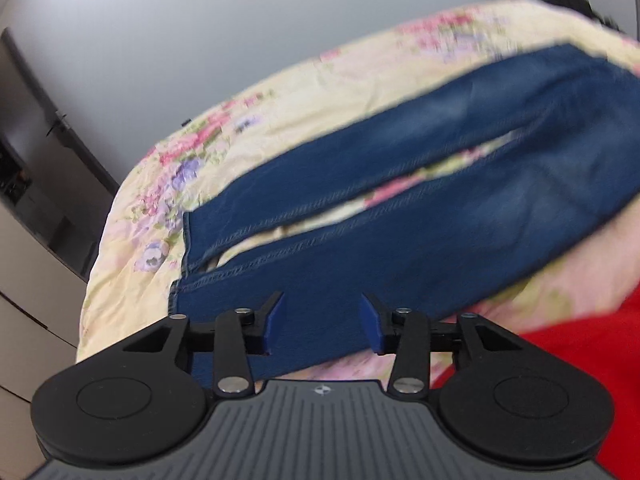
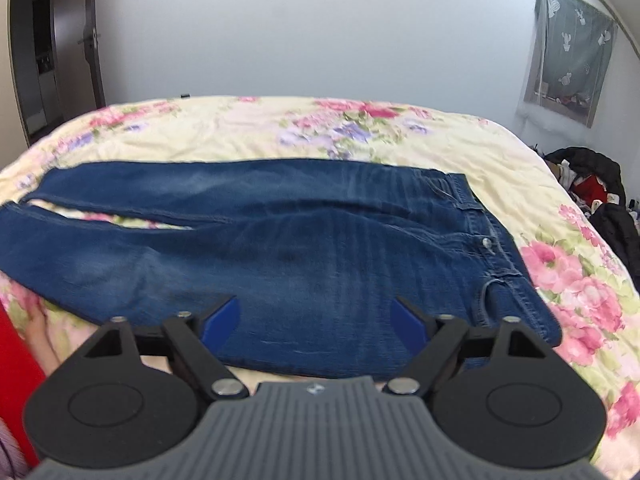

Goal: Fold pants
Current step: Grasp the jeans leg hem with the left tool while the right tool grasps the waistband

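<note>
Pants (image 1: 400,200), blue jeans, lie flat on the floral bedspread (image 1: 192,152), not yet folded. In the left wrist view the left gripper (image 1: 323,322) hangs with fingers apart, holding nothing, just over the near leg beside its hem; both legs run away to the far right, a narrow gap between them.

In the right wrist view the right gripper (image 2: 316,320), likewise spread and empty, hovers over the near edge of the seat. The waistband lies right, the long axis running left to right. Bare bedspread beyond gives room to fold away.
</note>
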A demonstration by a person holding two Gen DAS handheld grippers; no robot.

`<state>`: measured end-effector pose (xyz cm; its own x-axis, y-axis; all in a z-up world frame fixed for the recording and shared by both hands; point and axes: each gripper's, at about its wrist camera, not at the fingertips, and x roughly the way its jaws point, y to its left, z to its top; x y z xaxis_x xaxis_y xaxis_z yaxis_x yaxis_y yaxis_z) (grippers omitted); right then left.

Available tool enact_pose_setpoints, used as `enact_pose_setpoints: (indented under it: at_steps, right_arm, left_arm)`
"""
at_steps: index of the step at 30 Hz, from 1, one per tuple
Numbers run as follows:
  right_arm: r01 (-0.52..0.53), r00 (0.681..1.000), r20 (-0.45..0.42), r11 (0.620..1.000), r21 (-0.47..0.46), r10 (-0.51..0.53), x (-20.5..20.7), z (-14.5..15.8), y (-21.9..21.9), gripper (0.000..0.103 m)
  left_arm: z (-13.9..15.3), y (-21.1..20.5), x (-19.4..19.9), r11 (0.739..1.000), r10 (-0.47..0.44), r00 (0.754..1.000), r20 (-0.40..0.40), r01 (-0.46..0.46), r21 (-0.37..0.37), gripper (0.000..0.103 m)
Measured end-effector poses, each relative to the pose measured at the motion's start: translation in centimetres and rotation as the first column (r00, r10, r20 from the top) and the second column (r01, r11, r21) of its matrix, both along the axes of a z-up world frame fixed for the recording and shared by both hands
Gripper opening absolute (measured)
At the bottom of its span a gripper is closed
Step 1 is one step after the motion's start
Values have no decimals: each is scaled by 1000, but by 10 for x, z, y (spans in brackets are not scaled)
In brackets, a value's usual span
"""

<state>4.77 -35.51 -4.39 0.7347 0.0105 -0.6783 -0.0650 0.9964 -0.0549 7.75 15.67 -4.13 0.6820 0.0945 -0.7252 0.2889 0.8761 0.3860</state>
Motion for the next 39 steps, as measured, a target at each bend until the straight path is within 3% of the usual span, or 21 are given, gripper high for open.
enact_pose_setpoints:
  at_steps: [3,9,12,16,18,21,24,28,31,36,39]
  right_arm:
    - [-14,999,-36,1000,-28,13,13,-11,-16,44]
    - [-45,992,-119,995,-85,35,33,-35,-42,42]
    - [-68,986,-158,990,-122,48,42,-47,-59,38]
    - [-119,977,-195,979,-166,85,48,-58,-81,31]
    - [-154,970,-216,970,-187,112,47,-64,-90,31]
    - [-218,957,-238,953,-210,167,43,-72,-103,30]
    - [-279,943,-251,929,-243,218,39,-80,-110,29]
    - [-371,916,-268,883,-286,298,38,-91,-114,34]
    - [-456,879,-306,832,-315,365,38,-100,-113,40]
    - [-550,829,-348,746,-374,437,40,-120,-114,41]
    - [-575,817,-352,694,-432,457,39,-134,-114,41]
  left_arm:
    - [-23,19,11,996,-58,995,-78,63,63,47]
    - [-80,33,24,952,-128,961,-245,188,240,47]
    - [-98,32,28,931,-142,961,-239,212,298,48]
    - [-113,29,33,922,-126,962,-242,204,330,49]
    - [-114,26,36,922,-119,966,-229,193,335,30]
    - [-103,23,37,933,-113,977,-181,167,318,11]
    - [-83,20,39,950,-89,990,-107,117,290,6]
    - [-48,18,41,975,-16,1000,-10,18,222,4]
    - [-23,7,47,981,39,998,39,-46,189,4]
    - [4,0,61,977,97,993,67,-107,183,3]
    - [17,-1,64,978,130,988,79,-141,152,3]
